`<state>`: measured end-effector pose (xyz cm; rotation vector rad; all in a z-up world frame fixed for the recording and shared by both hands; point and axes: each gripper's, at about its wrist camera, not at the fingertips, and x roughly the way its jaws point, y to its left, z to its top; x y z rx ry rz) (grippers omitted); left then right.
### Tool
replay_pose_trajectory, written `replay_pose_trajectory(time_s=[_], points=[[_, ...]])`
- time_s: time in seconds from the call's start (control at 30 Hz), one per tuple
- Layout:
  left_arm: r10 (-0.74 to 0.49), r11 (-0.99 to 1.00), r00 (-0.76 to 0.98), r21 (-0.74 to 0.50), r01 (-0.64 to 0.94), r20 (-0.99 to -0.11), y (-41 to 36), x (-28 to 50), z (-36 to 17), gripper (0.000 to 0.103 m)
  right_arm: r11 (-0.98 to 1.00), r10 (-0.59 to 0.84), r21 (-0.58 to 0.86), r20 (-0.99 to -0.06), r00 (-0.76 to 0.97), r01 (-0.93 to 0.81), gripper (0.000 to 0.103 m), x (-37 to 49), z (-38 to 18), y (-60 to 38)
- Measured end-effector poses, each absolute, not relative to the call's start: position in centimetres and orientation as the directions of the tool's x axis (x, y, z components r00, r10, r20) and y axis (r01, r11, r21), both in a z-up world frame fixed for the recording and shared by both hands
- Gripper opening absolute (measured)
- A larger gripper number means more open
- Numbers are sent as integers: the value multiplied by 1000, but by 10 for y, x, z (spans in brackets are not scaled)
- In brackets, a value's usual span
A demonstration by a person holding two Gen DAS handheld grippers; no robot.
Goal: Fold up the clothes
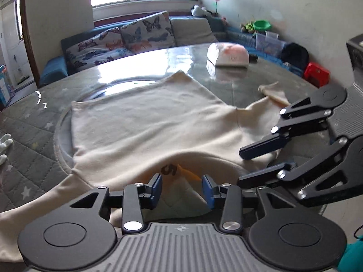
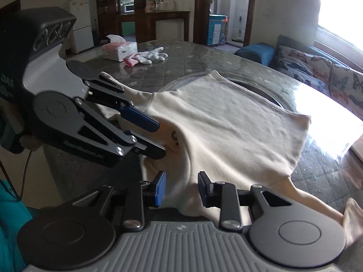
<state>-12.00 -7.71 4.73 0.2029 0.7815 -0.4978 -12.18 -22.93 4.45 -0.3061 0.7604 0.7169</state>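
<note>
A cream long-sleeved top (image 1: 145, 122) lies spread on the round glass-topped table (image 1: 158, 59), neck end toward me, with a size label (image 1: 169, 170) at the collar. My left gripper (image 1: 182, 189) is open just above the collar. My right gripper (image 1: 241, 166) is open beside it at the right shoulder. In the right wrist view the top (image 2: 238, 131) fills the middle. There my right gripper (image 2: 181, 189) is open over the near edge of the cloth, and my left gripper (image 2: 160, 139) is open at the collar to the left. Nothing is gripped.
A white and pink box (image 1: 231, 56) stands at the table's far side. A tissue pack (image 2: 119, 49) and white gloves (image 2: 150, 55) lie on the table's far left in the right wrist view. A sofa with butterfly cushions (image 1: 127, 38) is beyond the table.
</note>
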Motion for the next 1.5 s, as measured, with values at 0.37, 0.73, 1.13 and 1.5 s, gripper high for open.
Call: replay_pose_trajectory(time_s=[0.37,0.73,1.13,1.5], points=[[-407,858,634,-37,513,-658,-43,-159,67,7,738,489,19,-704,515,-675,30,-121,48,-237],[-431,853,610,-78,517,-665,-15,-175,66,11,707,547,85,-695,467,-702,30,-105,41,-218],[-462,843,597,-116,525,-655,-44,-123,56,13,630,538,69,-757,371,-773,31,-134,32,-216],[-474,840,545,-168,517,-692,-34,-135,32,18,663,571,93,-705,421,-743,23,-117,38,-213]])
